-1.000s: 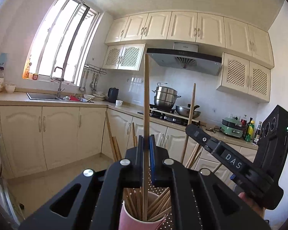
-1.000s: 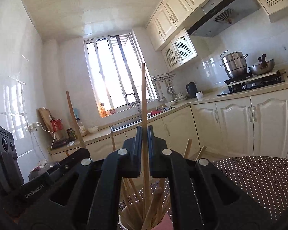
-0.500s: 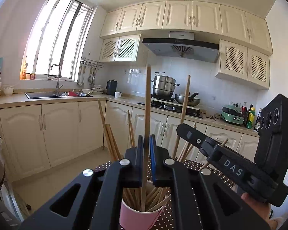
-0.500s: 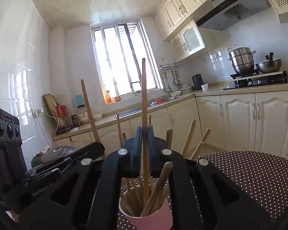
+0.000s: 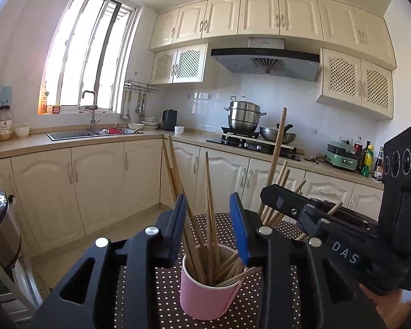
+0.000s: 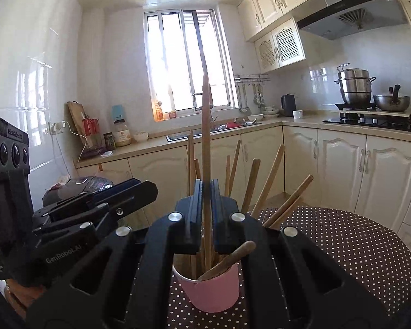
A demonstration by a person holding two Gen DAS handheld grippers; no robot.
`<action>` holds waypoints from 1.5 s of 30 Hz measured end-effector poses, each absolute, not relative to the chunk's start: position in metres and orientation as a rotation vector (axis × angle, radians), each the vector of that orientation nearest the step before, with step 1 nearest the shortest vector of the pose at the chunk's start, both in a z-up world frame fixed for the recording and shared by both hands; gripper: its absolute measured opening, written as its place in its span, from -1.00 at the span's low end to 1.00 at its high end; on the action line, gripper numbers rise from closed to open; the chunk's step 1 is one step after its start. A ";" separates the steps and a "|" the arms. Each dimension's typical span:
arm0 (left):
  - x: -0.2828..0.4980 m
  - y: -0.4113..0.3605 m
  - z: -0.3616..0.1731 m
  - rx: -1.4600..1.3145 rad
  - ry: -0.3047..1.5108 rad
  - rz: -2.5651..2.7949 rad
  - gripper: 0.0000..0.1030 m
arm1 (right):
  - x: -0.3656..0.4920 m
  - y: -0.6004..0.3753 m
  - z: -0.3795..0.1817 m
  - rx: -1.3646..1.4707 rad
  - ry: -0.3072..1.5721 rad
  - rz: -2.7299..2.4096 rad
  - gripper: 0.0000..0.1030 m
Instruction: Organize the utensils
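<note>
A pink paper cup (image 5: 205,293) with several wooden chopsticks stands on a brown dotted tablecloth (image 5: 265,301). My left gripper (image 5: 207,205) hangs just above the cup with its jaws opening. A chopstick (image 5: 208,181) stands loose between its blue pads (image 5: 237,219), its lower end in the cup. In the right wrist view, my right gripper (image 6: 206,192) is shut on a long upright chopstick (image 6: 205,126) whose lower end reaches into the cup (image 6: 213,290). Each gripper shows in the other's view: the right gripper (image 5: 271,194) at the right, the left gripper (image 6: 148,189) at the left.
The round table (image 6: 342,246) stands in a kitchen with cream cabinets (image 5: 96,181). A rice cooker (image 6: 82,186) sits at the left behind the table. A sink (image 5: 76,134) and a stove with pots (image 5: 243,120) line the far counter. A person's hand (image 5: 383,304) grips the right tool.
The left jaws have parted and let go of the chopstick, which now stands in the cup. Both grippers have tipped down, showing more of the cup. The right gripper still clamps its chopstick.
</note>
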State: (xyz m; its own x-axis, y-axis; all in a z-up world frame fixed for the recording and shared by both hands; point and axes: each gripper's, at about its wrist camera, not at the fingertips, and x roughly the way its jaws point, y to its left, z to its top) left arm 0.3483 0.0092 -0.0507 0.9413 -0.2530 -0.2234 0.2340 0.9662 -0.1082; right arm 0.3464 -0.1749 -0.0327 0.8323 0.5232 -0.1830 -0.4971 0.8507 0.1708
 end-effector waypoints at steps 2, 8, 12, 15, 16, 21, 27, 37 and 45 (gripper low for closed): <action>0.346 0.011 -0.051 -0.074 0.242 -0.229 -0.34 | 0.347 -0.173 -0.033 0.109 0.247 0.541 -0.87; 0.346 0.014 -0.054 -0.064 0.282 -0.197 -0.30 | 0.351 -0.160 -0.040 0.051 0.331 0.532 -0.87; 0.347 0.016 -0.058 -0.054 0.311 -0.178 -0.28 | 0.355 -0.151 -0.048 0.026 0.392 0.530 -0.87; 0.348 0.017 -0.059 -0.055 0.327 -0.166 -0.27 | 0.354 -0.146 -0.052 0.011 0.408 0.525 -0.87; 0.349 0.018 -0.059 -0.056 0.331 -0.165 -0.27 | 0.354 -0.145 -0.052 0.010 0.413 0.523 -0.86; 0.347 0.023 -0.056 -0.067 0.332 -0.154 -0.19 | 0.348 -0.146 -0.045 0.020 0.397 0.507 -0.86; 0.339 0.023 -0.049 -0.068 0.326 -0.151 -0.07 | 0.337 -0.154 -0.033 0.034 0.376 0.469 -0.82; 0.313 0.013 -0.032 -0.051 0.293 -0.142 0.04 | 0.302 -0.170 -0.012 0.050 0.313 0.434 -0.14; 0.276 0.011 -0.015 -0.047 0.247 -0.118 0.13 | 0.262 -0.185 0.003 0.019 0.266 0.366 -0.01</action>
